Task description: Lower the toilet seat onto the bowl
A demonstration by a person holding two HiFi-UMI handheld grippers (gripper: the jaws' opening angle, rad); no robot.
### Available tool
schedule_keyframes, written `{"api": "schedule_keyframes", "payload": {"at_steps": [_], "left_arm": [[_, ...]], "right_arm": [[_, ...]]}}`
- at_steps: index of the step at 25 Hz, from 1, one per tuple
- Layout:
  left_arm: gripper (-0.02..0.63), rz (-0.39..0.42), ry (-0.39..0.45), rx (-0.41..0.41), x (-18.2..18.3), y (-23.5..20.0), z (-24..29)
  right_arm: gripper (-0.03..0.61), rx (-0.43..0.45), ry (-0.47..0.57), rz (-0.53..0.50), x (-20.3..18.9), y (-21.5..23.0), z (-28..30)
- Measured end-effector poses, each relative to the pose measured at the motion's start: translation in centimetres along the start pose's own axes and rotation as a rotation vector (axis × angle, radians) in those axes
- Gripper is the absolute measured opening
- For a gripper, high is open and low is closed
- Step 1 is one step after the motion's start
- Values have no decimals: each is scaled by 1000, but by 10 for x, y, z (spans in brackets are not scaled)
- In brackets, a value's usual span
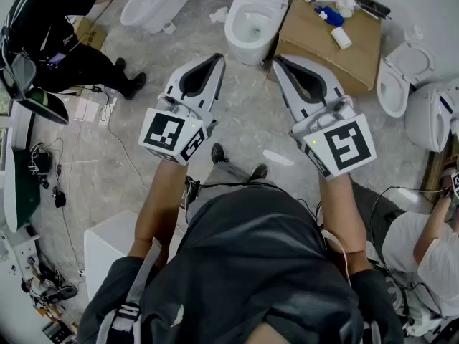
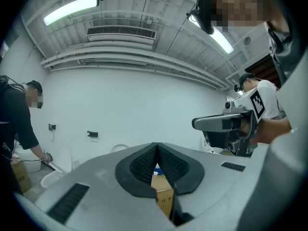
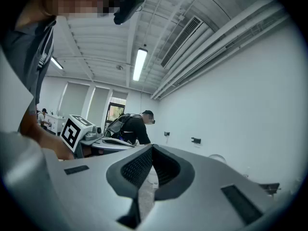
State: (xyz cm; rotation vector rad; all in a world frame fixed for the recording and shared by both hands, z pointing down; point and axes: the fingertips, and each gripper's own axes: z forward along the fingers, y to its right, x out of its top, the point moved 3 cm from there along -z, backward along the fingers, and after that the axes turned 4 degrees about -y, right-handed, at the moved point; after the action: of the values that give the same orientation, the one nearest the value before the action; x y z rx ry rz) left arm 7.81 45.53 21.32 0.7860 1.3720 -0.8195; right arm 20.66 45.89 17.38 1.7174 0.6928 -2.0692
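Toilet (image 1: 247, 20) stands just ahead, between left hand-held gripper (image 1: 217, 59) and right hand-held gripper (image 1: 278, 60); both closed, empty, about equally near.

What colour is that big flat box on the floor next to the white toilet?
The cardboard box is plain brown; the head view shows it best.

Toilet (image 1: 244, 47) glossy white (ceramic look) — cardboard box (image 1: 324, 47) matt.
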Motion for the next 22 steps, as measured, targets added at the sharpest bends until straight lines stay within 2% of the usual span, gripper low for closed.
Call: {"api": "schedule_keyframes", "payload": {"at_steps": [11, 18, 22], "left_arm": [[5, 7, -17, -18, 3, 9, 4], [5, 12, -37, -3, -3, 10, -2], [5, -24, -55, -52, 3, -1, 11]], "right_arm": [[8, -9, -1, 1, -1, 5, -9], [8, -31, 44, 32, 1, 4, -16], [8, -54, 43, 36, 6, 4, -3]]}}
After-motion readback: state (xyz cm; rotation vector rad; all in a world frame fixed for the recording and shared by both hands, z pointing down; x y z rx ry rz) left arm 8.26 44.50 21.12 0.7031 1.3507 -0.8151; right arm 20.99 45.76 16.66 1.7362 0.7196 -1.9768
